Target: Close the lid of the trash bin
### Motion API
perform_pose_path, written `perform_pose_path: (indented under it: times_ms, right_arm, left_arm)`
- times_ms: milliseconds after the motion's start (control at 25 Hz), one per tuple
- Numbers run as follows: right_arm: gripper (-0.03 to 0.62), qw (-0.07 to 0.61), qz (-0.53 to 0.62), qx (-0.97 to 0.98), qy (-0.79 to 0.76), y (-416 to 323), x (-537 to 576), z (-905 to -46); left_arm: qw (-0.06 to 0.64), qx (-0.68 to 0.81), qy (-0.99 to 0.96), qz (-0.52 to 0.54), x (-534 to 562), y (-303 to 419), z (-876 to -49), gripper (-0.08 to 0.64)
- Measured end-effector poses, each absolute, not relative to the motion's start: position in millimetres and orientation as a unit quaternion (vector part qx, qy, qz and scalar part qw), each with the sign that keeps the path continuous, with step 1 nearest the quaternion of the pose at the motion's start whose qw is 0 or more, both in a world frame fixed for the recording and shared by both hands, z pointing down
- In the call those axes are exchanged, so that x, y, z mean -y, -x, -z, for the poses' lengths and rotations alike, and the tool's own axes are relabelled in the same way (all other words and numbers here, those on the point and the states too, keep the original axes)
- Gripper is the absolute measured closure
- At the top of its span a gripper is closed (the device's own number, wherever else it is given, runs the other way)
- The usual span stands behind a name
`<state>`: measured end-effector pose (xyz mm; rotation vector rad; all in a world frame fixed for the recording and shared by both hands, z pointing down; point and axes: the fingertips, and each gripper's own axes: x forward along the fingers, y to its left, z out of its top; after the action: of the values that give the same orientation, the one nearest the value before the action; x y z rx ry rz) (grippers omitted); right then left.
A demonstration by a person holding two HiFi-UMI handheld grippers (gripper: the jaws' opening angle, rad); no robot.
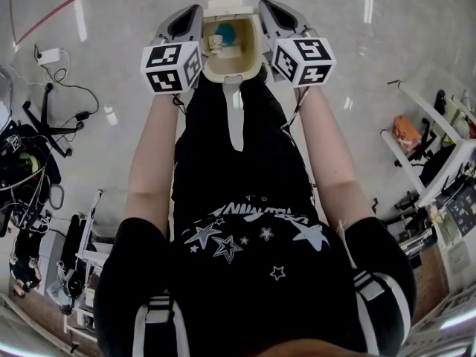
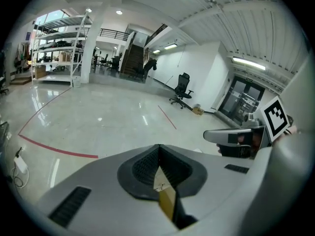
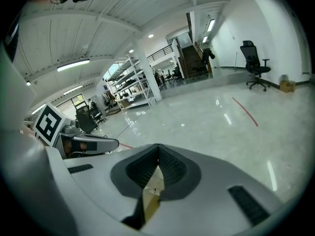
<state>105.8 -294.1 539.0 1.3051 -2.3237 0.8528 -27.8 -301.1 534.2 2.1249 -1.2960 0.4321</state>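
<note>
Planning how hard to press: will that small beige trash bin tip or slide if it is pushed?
The trash bin looks like thin, light plastic with only a little rubbish inside, so it probably shifts easily. The floor is glossy, so the bin may slide. Its small footprint suggests an off-centre push might tip it.

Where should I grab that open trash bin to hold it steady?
I'd pinch the trash bin by its thin cream rim on a long side, coming down from above. Its open mouth faces up, so the rim is a bare edge. The left gripper and right gripper sit beside those sides, both shut, so open one first.
</note>
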Motion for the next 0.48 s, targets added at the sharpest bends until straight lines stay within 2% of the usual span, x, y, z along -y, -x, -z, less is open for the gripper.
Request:
perform_pose_path:
  times_ms: [480]
  right_arm:
    - [0.588,0.19,-0.315,0.816,-0.445,-95,286,-561]
  left_arm:
    - [0.307,0.49,-0.797,-0.176,303,29,-549,0.549]
